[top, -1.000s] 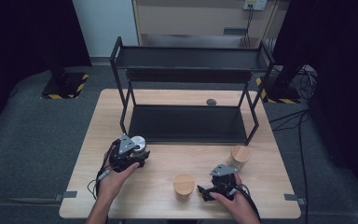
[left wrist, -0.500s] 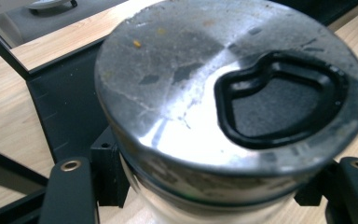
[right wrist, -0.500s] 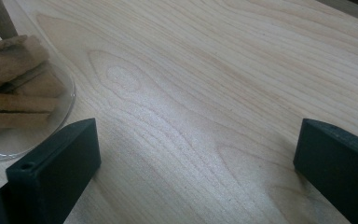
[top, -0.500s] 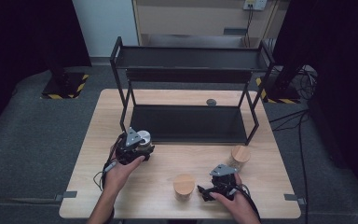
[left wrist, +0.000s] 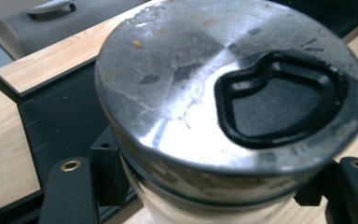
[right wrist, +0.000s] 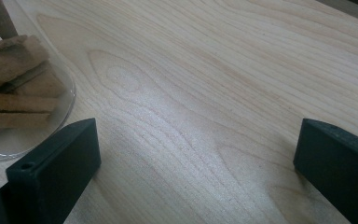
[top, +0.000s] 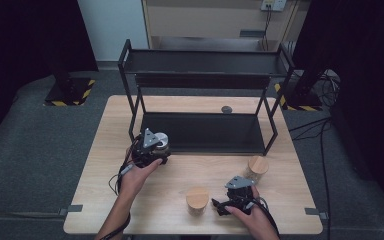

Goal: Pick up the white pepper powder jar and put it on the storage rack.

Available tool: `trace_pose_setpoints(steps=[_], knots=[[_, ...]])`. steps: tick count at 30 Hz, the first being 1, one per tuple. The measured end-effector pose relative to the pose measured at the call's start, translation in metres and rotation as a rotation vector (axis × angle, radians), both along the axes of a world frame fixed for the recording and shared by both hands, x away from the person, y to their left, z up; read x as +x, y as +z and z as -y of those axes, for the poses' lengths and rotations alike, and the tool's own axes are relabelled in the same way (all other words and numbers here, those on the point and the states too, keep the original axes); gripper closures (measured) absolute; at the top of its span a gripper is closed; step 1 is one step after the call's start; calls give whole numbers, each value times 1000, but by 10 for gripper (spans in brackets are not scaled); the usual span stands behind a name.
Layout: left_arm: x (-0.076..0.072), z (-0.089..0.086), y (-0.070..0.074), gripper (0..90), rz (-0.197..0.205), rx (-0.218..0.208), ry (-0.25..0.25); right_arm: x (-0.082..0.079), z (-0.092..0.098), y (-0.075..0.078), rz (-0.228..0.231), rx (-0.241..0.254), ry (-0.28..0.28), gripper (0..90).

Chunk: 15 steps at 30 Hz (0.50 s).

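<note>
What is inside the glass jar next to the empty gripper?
Through the glass jar's clear wall, the right gripper view shows brown, stick-like pieces stacked inside. What they are, I cannot tell. From above, its wooden lid covers the contents. The right gripper beside it is open.

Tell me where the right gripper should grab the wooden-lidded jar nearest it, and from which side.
Grip the jar with the wooden lid on its glass wall just below the lid. It stands upright and round beside the open right gripper, with bare table around it, so a level approach from the gripper's side probably suits best.
</note>
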<state>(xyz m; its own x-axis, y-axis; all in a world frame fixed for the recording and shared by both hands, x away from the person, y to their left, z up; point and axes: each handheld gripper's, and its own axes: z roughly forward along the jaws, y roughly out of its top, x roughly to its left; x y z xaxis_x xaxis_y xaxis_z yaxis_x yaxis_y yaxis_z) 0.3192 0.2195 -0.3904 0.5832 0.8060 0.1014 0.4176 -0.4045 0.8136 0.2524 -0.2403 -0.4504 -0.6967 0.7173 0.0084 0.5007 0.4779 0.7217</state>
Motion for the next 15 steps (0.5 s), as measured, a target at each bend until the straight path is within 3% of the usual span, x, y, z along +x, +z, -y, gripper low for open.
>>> trace_pose_setpoints(steps=[15], knots=[[26, 8, 2, 294, -4, 1, 12, 0, 0, 0, 0, 0, 0, 4]])
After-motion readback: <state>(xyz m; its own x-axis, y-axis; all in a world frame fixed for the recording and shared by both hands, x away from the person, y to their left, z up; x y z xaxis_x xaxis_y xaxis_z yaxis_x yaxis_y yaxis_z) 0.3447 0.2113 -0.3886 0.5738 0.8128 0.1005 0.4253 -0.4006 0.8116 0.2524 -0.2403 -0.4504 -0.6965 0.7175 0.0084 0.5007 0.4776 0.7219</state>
